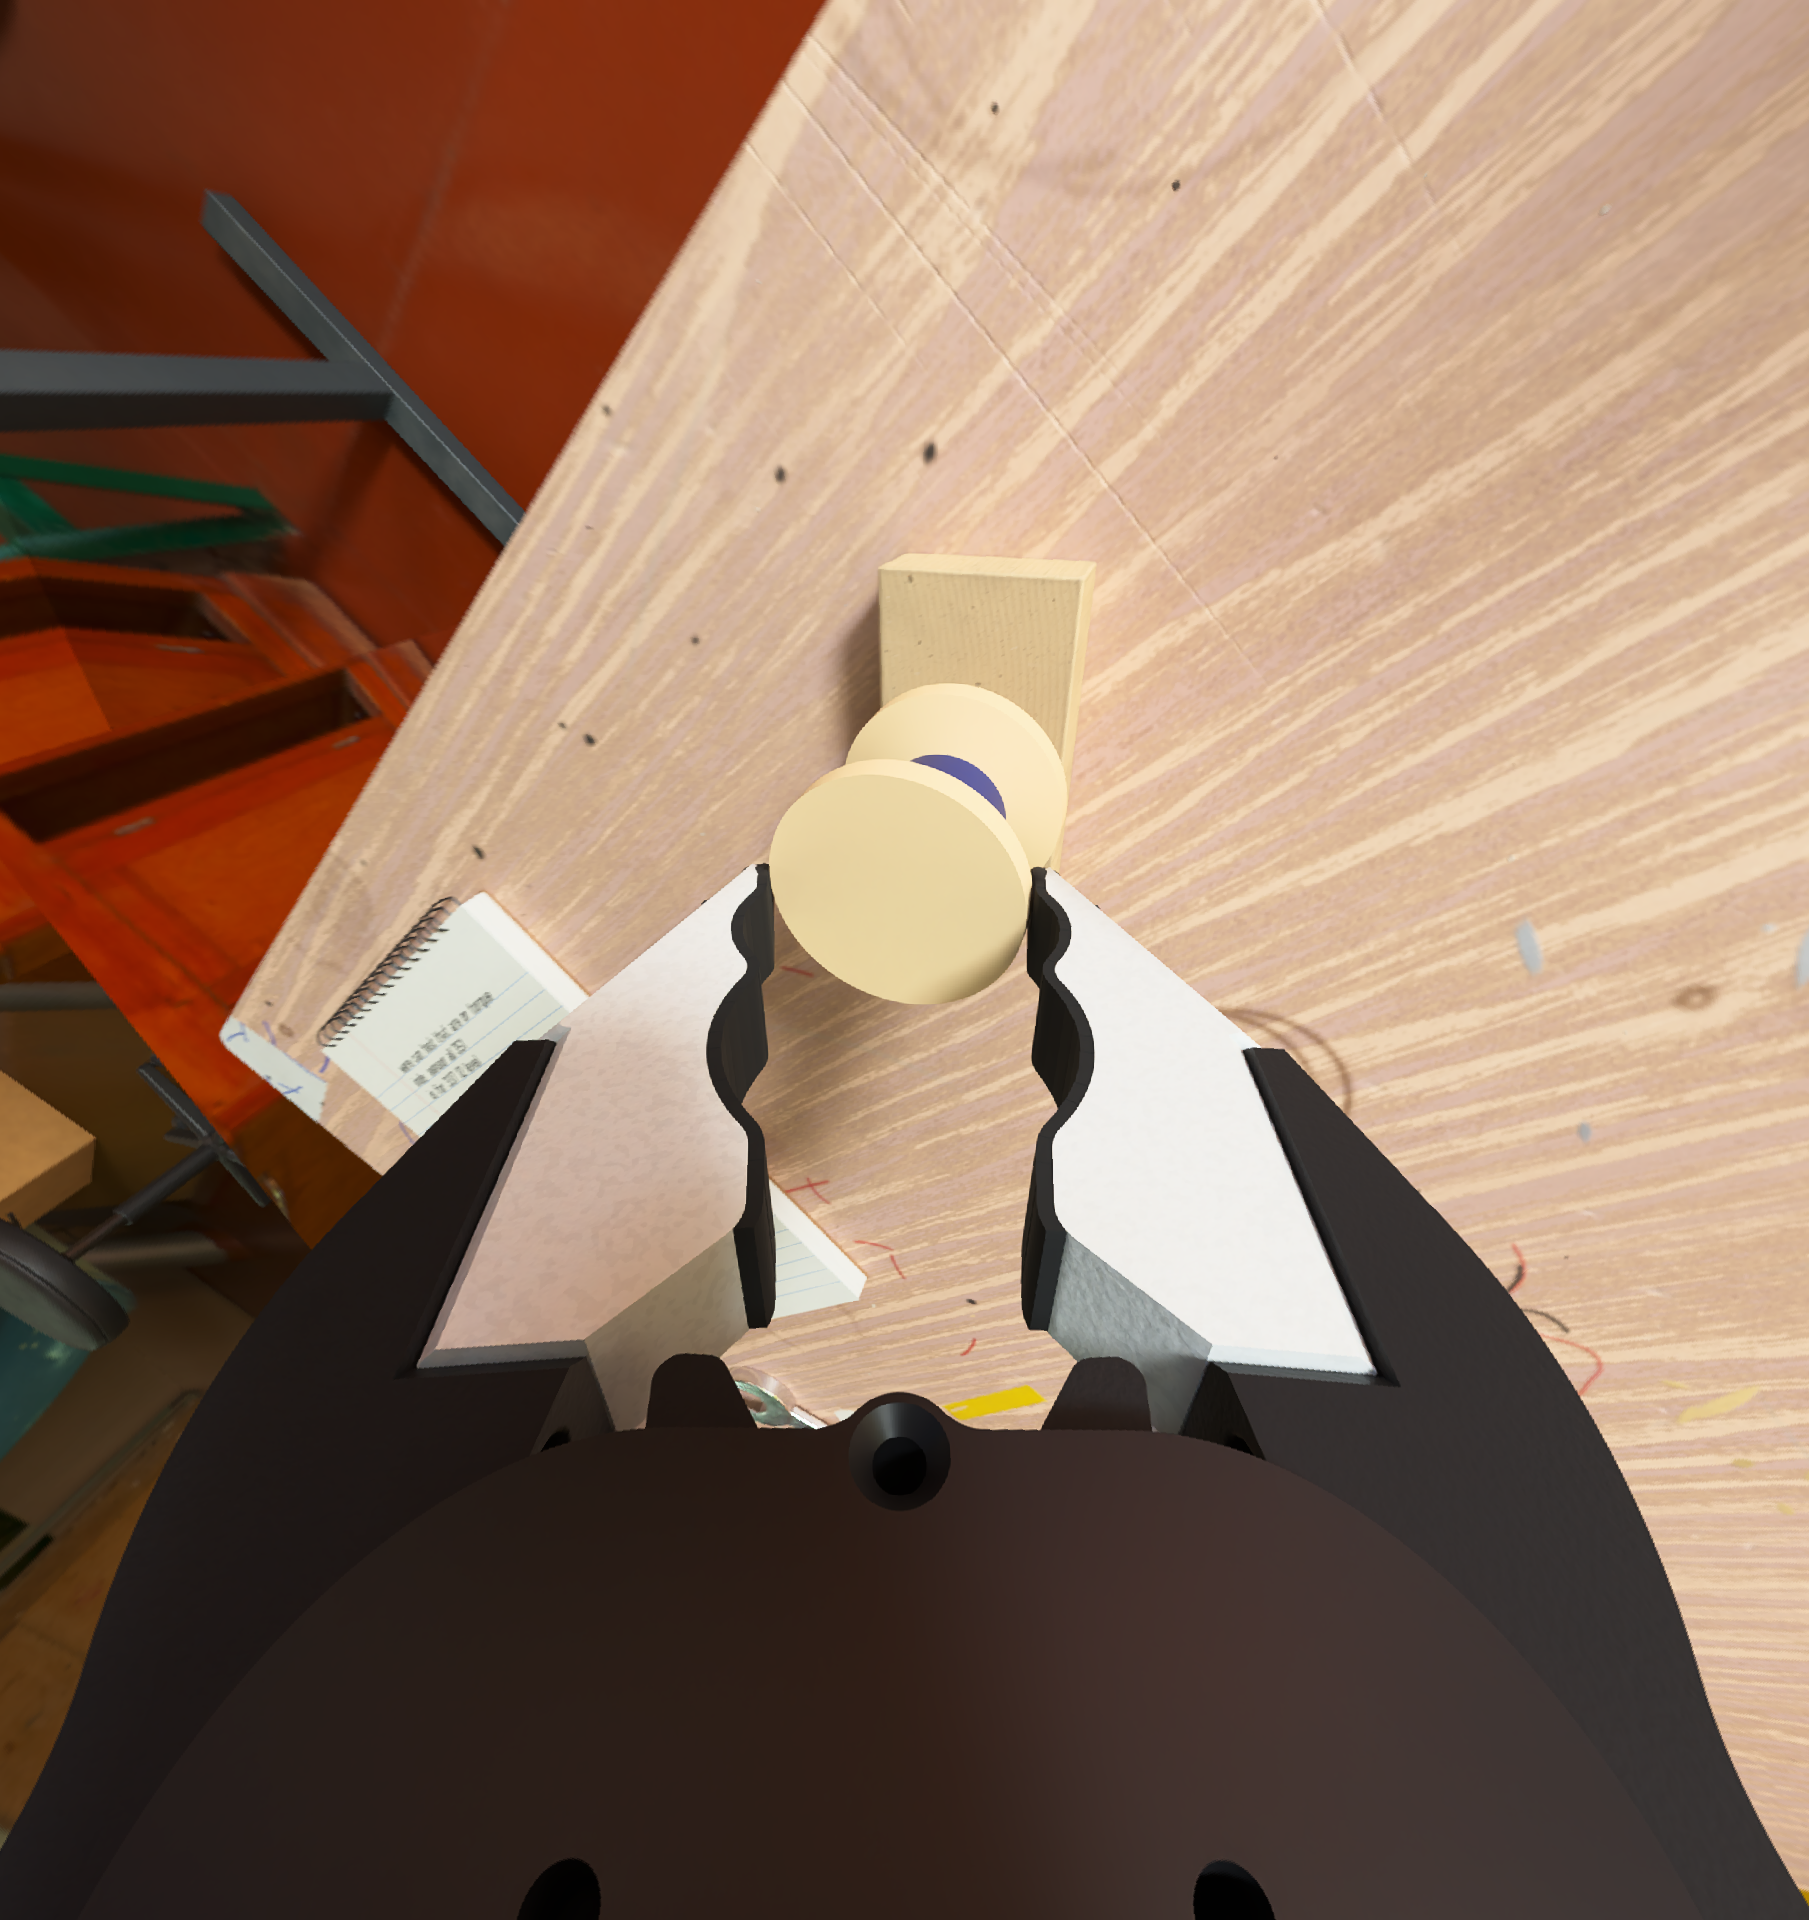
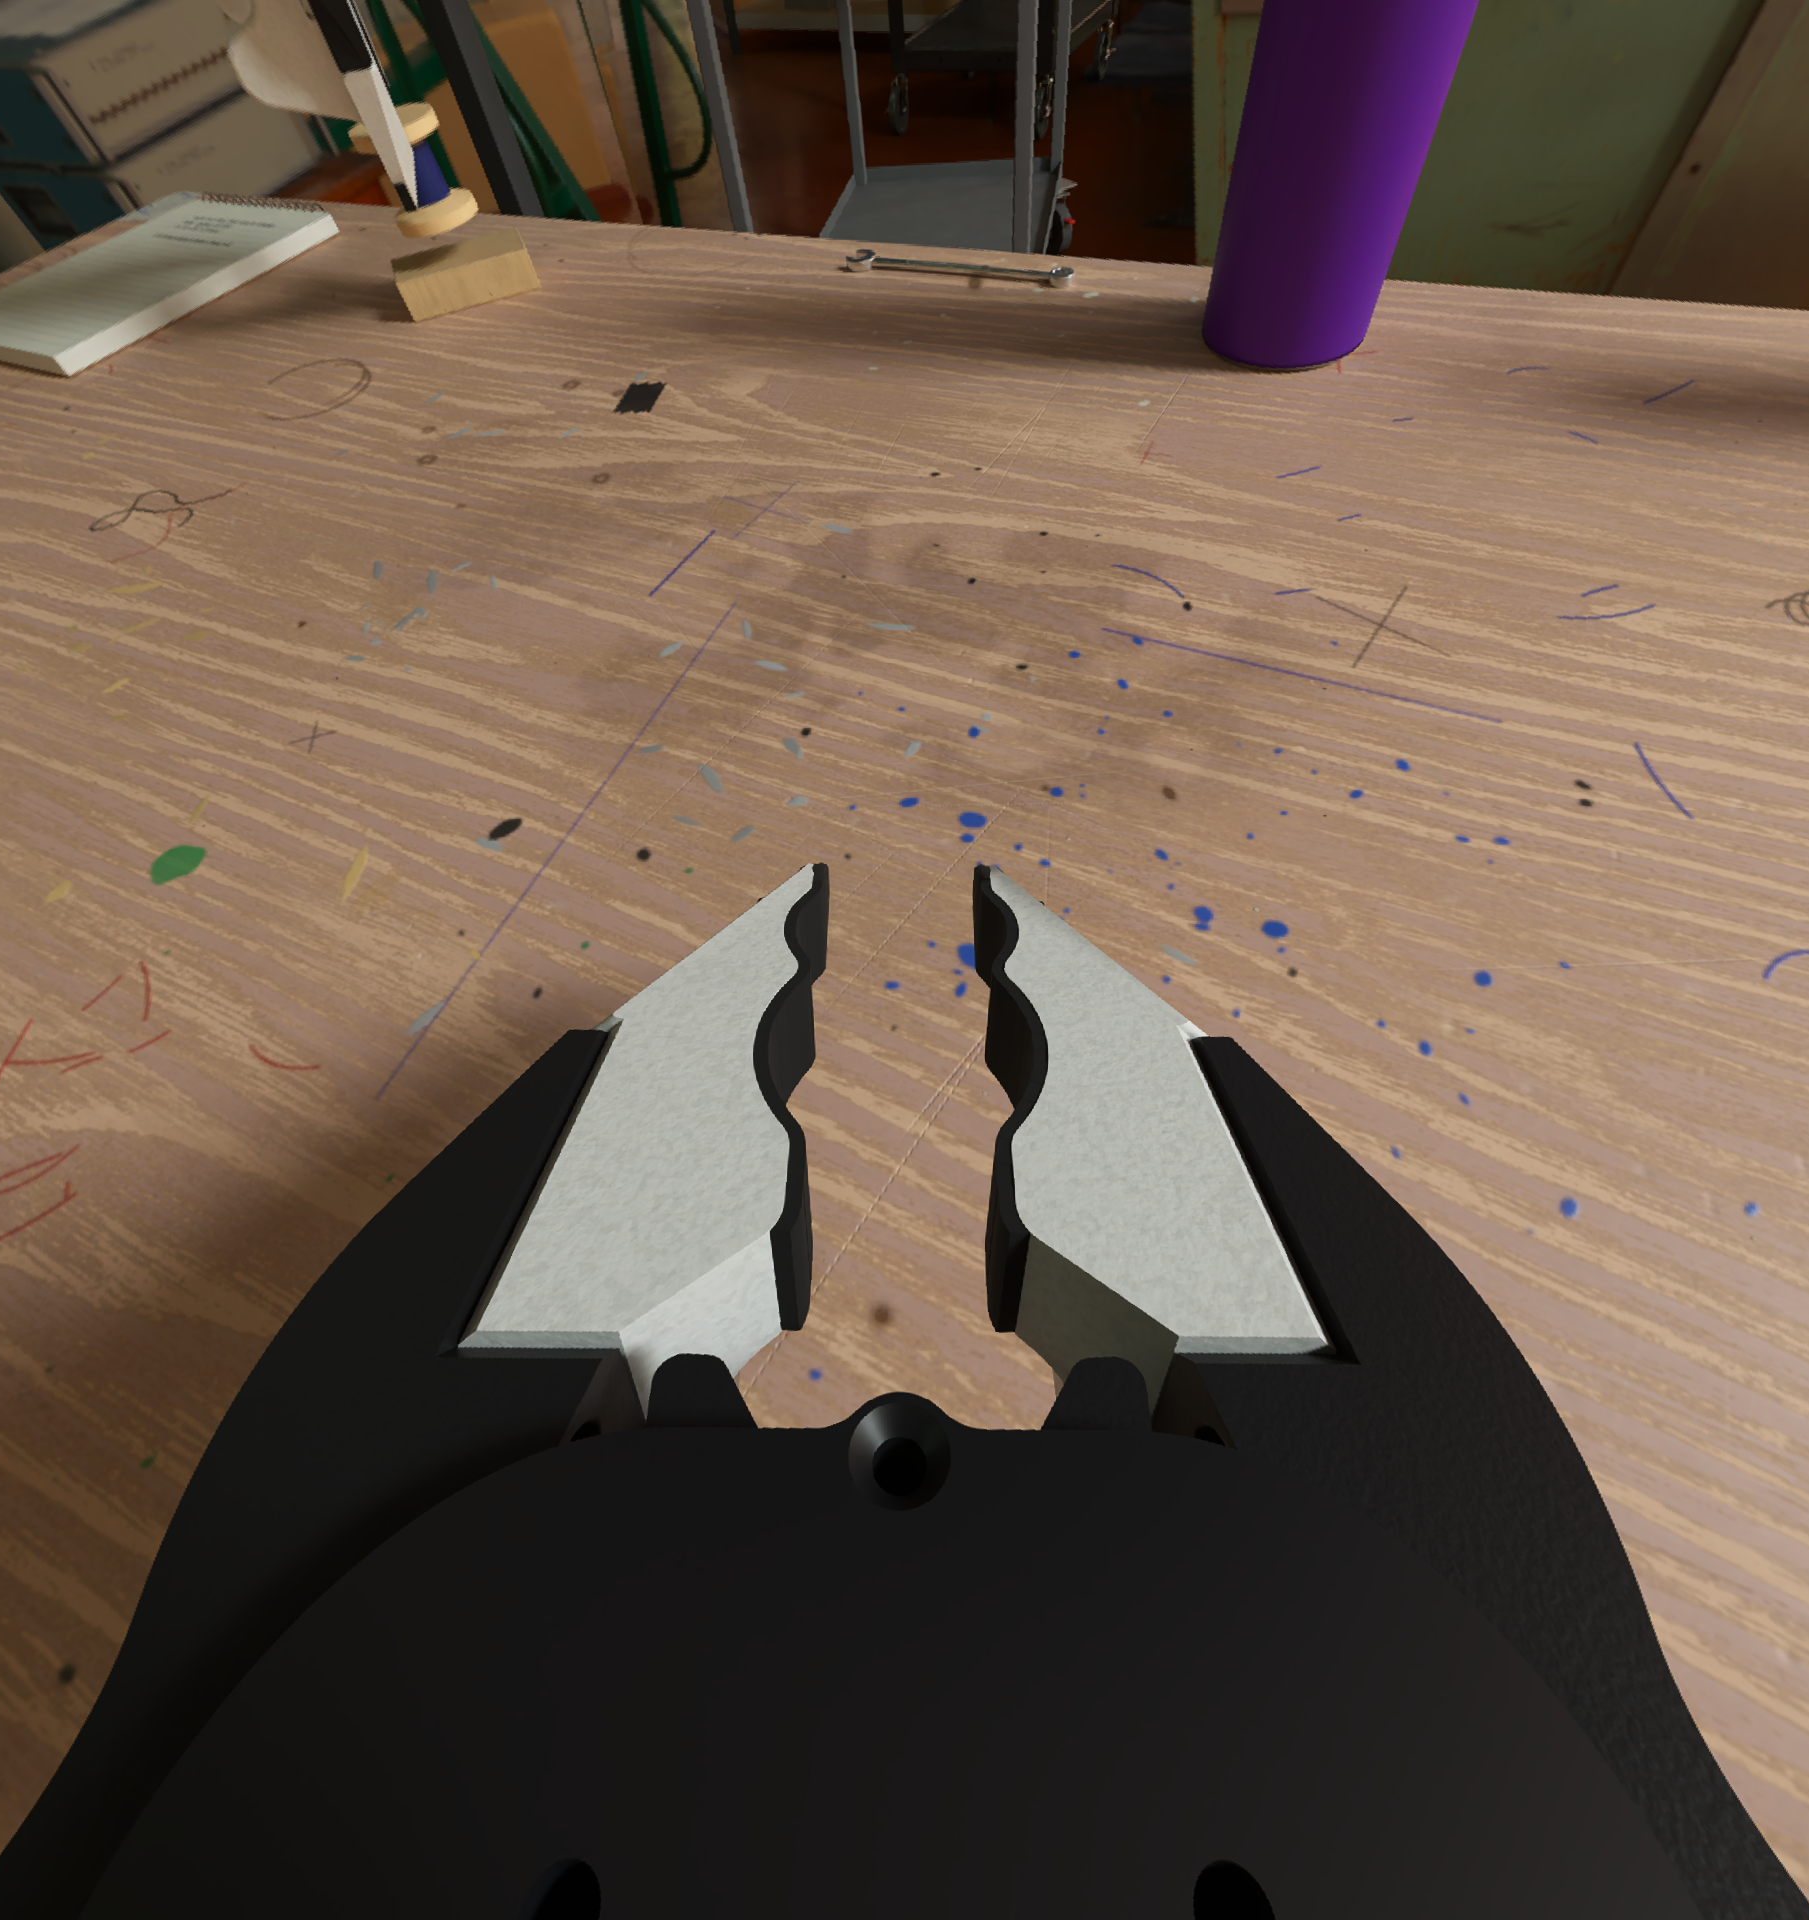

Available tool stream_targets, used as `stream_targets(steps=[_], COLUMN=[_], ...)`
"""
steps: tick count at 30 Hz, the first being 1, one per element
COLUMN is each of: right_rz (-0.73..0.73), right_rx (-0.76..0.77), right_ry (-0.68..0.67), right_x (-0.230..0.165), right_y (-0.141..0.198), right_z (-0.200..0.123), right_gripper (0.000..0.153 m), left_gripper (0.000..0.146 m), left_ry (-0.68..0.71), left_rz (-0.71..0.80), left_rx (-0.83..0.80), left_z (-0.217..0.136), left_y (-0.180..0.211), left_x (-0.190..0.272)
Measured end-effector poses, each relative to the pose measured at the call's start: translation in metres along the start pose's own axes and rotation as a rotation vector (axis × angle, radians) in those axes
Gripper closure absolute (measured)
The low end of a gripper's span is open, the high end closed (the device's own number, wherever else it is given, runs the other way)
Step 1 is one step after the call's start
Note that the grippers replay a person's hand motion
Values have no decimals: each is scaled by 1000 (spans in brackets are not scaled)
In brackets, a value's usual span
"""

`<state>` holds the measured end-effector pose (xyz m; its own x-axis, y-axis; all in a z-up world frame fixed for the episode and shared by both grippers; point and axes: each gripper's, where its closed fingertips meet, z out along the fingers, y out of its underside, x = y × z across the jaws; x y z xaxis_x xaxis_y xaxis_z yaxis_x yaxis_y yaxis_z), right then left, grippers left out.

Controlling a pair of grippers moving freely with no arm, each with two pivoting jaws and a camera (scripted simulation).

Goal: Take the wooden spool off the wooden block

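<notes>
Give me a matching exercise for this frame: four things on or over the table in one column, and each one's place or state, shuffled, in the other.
Things:
1. wooden spool
2. wooden block
3. purple cylinder
4. wrench

Places or states:
A. silver, lying flat near the far edge of the table
B. standing upright on the table
C. held in the left claw, just clear of what it sat on
D. resting on the table beside the notepad

Pairs: 1-C, 2-D, 3-B, 4-A
</notes>
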<state>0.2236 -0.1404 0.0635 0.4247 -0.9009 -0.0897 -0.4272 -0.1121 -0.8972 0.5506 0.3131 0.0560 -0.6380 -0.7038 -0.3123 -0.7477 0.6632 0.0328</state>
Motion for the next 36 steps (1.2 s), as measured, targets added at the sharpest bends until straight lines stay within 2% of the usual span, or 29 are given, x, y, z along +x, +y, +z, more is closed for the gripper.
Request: stream_targets(steps=[4,8,12,16,20,23,25,28,32,36], right_rz=[3,-59,-95,-85,-99,-114,-138,-168,-197,-207], right_rx=[13,22,32,24,24,49,75,123,182,270], right_ry=[1,-24,-47,-72,-72,-64,-58,-60,-132,-115], right_x=[0,-9,-18,-27,-30,-29,-27,-24,-25,-3], right_y=[-3,-12,-19,-17,-17,-22,-28,-41,-65,-104], right_z=[0,5,10,10,8,2,-4,-16,-40,-88], right_gripper=[125,125,124,124,124,124,124,124,121,120], left_gripper=[97,97,97,97,97,97,97,97,97,97], left_ry=[-23,-47,-167,-251,-311,-263,-200,-22,230,434], left_rz=[-1,4,-2,5,55,111,158,228,321,375], left_rx=[80,214,383,582,746,831,837,812,737,658], left_z=[-36,-106,-208,-331,-442,-495,-505,-490,-438,-372], left_y=[1,-1,-1,-4,-11,-20,-30,-46,-62,-78], left_x=[-12,-26,-51,-59,-38,-2,28,83,162,235])
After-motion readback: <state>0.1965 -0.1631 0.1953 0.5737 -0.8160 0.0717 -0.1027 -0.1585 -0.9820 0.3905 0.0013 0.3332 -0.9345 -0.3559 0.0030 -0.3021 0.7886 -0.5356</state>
